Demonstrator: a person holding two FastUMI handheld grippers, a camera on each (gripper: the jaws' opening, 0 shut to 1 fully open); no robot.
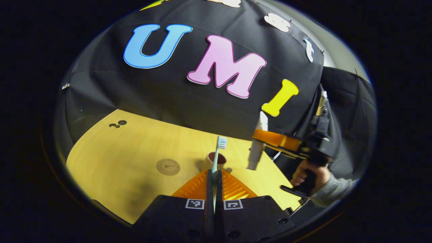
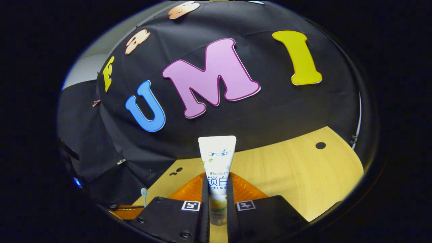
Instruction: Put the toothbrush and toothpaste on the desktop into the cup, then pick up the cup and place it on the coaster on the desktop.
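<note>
Wooden desktop (image 1: pixel 135 148) carries the cup (image 1: pixel 216 160) and coaster (image 1: pixel 168 166) mid-surface. Left gripper (image 1: pixel 214 182) clamps the toothbrush (image 1: pixel 217 152) upright before the cup. Right gripper (image 2: pixel 216 195) pinches the toothpaste (image 2: pixel 216 162) upright above the desktop.

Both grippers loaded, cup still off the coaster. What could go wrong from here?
1. The left gripper pinches the toothbrush low on its thin handle, so it may pivot on the way into the cup.
2. The right gripper holds the toothpaste near the cup too; the two grippers could collide if both go in together.
3. The cup looks small; either insertion might tip it, well before it reaches the coaster.
</note>
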